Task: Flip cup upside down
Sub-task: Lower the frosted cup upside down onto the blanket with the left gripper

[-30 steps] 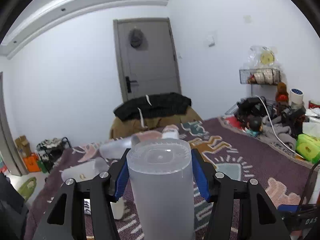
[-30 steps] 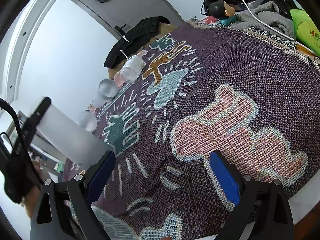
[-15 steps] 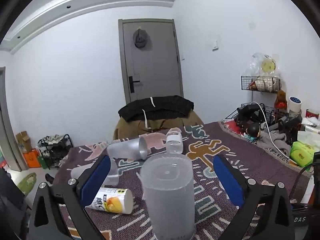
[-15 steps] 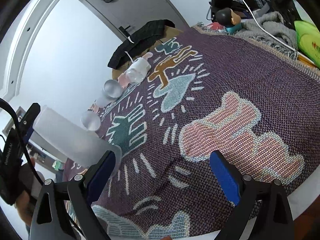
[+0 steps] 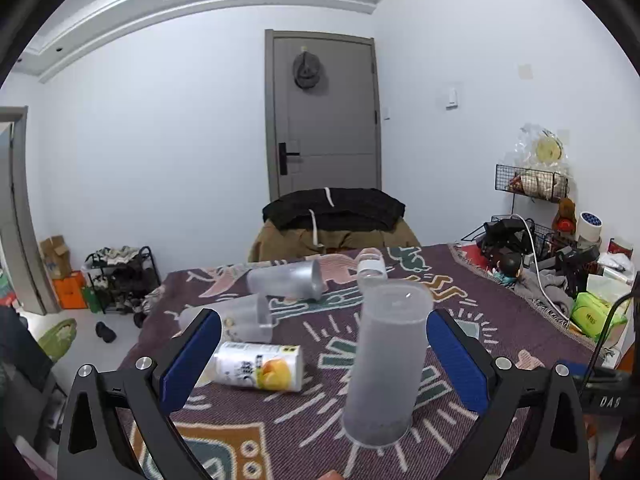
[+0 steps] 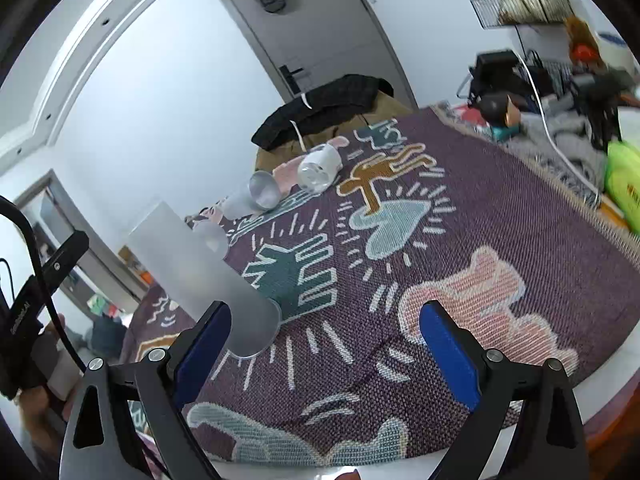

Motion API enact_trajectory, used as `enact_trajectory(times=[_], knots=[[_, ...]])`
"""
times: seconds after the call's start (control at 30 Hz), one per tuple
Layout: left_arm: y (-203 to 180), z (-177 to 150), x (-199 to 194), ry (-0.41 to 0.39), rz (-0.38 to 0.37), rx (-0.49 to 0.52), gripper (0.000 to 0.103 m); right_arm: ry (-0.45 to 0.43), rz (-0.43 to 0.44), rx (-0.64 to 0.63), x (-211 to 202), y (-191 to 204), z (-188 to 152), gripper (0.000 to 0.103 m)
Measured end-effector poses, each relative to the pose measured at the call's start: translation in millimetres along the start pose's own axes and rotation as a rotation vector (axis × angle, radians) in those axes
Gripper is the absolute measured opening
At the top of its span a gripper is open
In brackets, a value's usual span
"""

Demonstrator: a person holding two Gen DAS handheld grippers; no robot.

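Now we're keeping left claw wide open, gripping nothing; inverted cup standing between its pads, tipping if clipped.

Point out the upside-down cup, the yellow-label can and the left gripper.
upside-down cup (image 5: 386, 364), left wrist view, mid wall.
yellow-label can (image 5: 260, 366), left wrist view, label.
left gripper (image 5: 324, 356), left wrist view, midway between the open fingertips.

Frosted white cup on purple figure-patterned blanket; blue-padded black left claw
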State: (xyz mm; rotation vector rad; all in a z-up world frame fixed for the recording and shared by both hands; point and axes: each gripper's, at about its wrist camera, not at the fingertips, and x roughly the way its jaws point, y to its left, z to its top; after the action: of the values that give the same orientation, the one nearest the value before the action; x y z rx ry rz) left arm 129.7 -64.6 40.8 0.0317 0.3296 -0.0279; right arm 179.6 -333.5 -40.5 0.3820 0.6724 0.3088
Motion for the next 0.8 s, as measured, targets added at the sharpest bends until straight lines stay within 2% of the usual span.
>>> enact_trajectory(times=[0.33, 0.5, 0.8], knots=[[27.3, -18.4, -29.3, 0.027, 0.004, -0.030, 0.103, -0.024, -0.089, -0.177, -19.5, 44.3, 4.4, 0.096], [35.0, -25.6, -47.2, 0.017, -0.003, -0.016, 0.103, -0.072, -0.111, -0.270, -34.0, 68.6, 1.7, 0.103], [44.2, -41.9, -71.0, 0.029, -0.011, -0.012, 0.103, -0.091, -0.100, -0.343, -45.8, 89.9, -6.8, 0.103]])
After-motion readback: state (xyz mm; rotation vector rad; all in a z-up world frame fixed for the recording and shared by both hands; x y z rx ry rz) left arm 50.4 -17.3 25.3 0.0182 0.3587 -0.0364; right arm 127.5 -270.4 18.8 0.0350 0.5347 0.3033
